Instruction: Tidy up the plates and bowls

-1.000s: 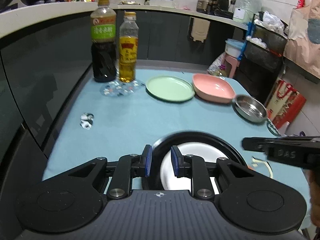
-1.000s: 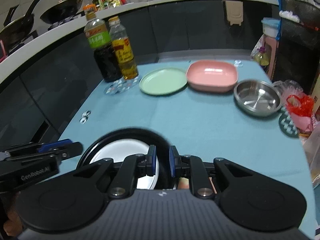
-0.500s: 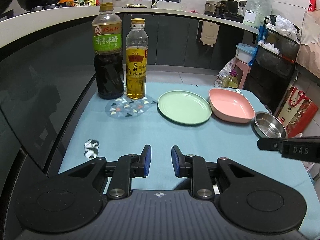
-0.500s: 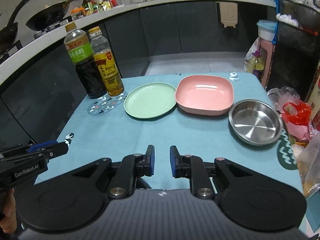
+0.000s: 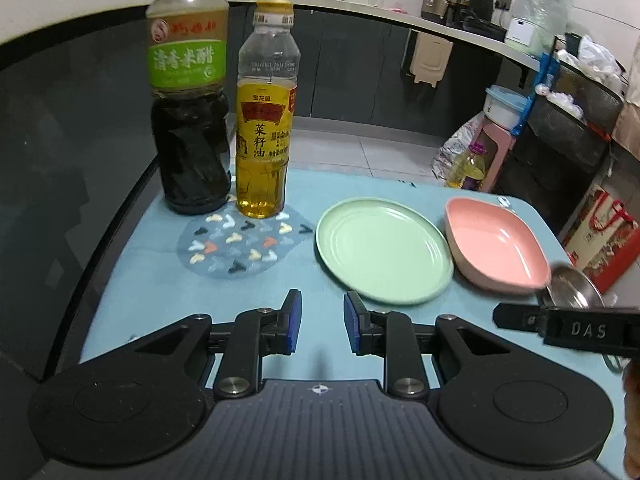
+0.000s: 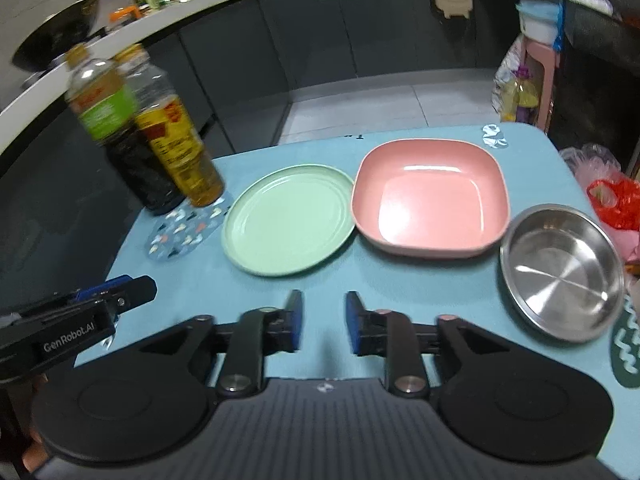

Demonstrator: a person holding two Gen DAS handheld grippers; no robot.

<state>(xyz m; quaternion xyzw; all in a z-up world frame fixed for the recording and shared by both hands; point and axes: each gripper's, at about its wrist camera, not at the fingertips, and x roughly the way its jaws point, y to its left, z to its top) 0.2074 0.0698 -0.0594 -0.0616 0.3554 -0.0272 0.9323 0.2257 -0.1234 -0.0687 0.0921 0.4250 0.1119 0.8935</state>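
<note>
A round green plate (image 5: 384, 249) (image 6: 289, 218) lies on the blue table, with a square pink dish (image 5: 496, 249) (image 6: 431, 197) touching its right side. A steel bowl (image 6: 562, 270) (image 5: 573, 285) sits right of the pink dish. My left gripper (image 5: 320, 322) is open and empty, just short of the green plate's near-left rim. My right gripper (image 6: 320, 320) is open and empty, in front of the gap between plate and pink dish. Each gripper shows in the other's view, the right one (image 5: 568, 326) and the left one (image 6: 76, 316).
A dark vinegar bottle (image 5: 188, 92) (image 6: 120, 140) and a yellow oil bottle (image 5: 264, 120) (image 6: 178, 136) stand at the back left by a patterned round mat (image 5: 236, 246) (image 6: 180, 232). The table's left edge meets a dark cabinet. Bags (image 6: 612, 196) stand past the right edge.
Both grippers moved forward over the table toward the dishes. The black-rimmed white plate under them a second ago has passed out of view. Both stay open.
</note>
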